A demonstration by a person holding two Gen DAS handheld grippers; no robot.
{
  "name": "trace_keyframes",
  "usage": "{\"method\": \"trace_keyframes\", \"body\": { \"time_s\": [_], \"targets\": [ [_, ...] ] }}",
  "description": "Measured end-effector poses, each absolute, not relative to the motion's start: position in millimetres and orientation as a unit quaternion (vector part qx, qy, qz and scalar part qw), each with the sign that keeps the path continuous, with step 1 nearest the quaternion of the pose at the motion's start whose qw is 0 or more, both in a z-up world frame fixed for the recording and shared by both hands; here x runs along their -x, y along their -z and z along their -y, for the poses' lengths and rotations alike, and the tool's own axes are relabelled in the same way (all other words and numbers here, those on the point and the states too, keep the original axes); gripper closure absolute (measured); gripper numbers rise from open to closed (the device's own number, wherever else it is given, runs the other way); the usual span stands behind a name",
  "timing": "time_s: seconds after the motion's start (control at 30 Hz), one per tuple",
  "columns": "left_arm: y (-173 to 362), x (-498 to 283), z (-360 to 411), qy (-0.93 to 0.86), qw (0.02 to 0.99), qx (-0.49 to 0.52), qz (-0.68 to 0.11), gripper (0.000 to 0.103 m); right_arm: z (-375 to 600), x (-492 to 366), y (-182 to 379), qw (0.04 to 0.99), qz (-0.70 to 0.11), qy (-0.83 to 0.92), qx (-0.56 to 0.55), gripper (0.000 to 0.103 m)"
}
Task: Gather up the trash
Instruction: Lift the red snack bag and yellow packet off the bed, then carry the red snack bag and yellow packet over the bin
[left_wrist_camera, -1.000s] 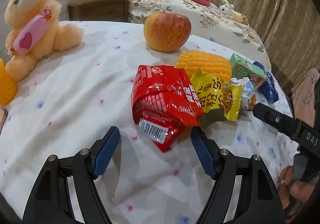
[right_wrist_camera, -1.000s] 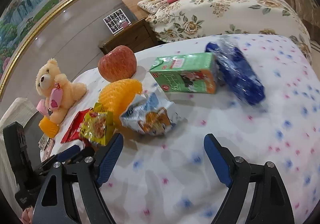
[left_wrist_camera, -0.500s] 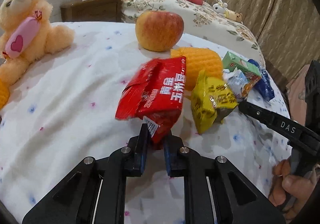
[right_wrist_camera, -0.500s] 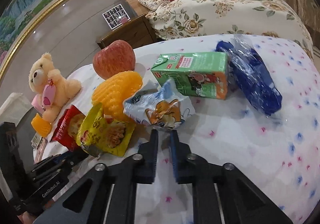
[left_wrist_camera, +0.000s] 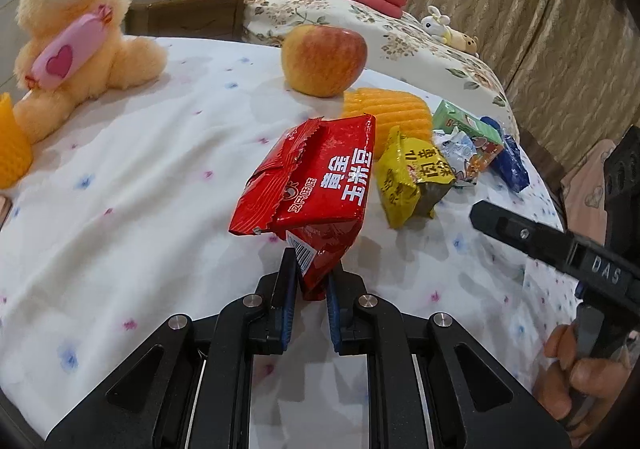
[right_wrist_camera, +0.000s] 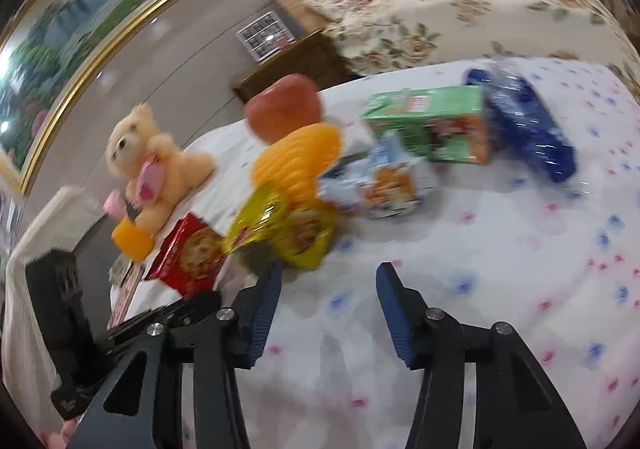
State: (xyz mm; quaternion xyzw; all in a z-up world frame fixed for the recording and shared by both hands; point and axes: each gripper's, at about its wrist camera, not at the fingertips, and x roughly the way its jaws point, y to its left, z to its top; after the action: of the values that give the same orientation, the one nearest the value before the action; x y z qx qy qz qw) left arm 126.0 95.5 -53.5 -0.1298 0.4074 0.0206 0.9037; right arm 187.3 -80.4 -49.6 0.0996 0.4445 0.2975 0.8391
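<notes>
Left gripper pinches the red wrapper.
Its jaws clamp the wrapper's lower corner, lifting it off the surface; the right gripper, jaws apart, sits just short of the yellow wrapper.

Red snack packet: white Chinese characters "黄金玉米豆", plus a barcode near its lower end; right gripper: "DAS" printed on its black arm; yellow packet: dark characters, illegible.

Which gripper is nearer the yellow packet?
Right. The right gripper, open, sits just short of the yellow packet, one finger at its edge. The left gripper, clamped on the red packet, is farther off.
</notes>
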Motion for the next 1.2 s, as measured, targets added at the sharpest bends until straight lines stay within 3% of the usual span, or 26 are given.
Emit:
{"method": "trace_keyframes", "body": {
  "time_s": [0.27,0.37,0.43,0.53,1.2],
  "targets": [
    [56.0,-124.3,-93.8,-0.012,0.904,0.133,-0.407,0.091,50.4,-201.1,52.4,0.856,-0.44,-0.268,-0.045,0.051],
    [55.5,-123.2,-92.1,-0.008,0.905,0.13,-0.406,0.091,46.2,-205.5,54.8,0.859,-0.438,-0.261,-0.043,0.057],
    [55.0,-121.9,-92.0,-0.006,0.905,0.13,-0.406,0.091,45.2,-205.7,56.4,0.858,-0.439,-0.264,-0.048,0.086],
    [55.5,-120.0,-90.4,-0.003,0.905,0.129,-0.406,0.091,52.2,-200.6,57.4,0.858,-0.438,-0.262,-0.061,0.096],
    [45.7,-107.2,-33.8,0.052,0.907,0.106,-0.404,0.091,147.4,-154.5,38.8,0.877,-0.412,-0.214,-0.127,0.102]
  ]
}}
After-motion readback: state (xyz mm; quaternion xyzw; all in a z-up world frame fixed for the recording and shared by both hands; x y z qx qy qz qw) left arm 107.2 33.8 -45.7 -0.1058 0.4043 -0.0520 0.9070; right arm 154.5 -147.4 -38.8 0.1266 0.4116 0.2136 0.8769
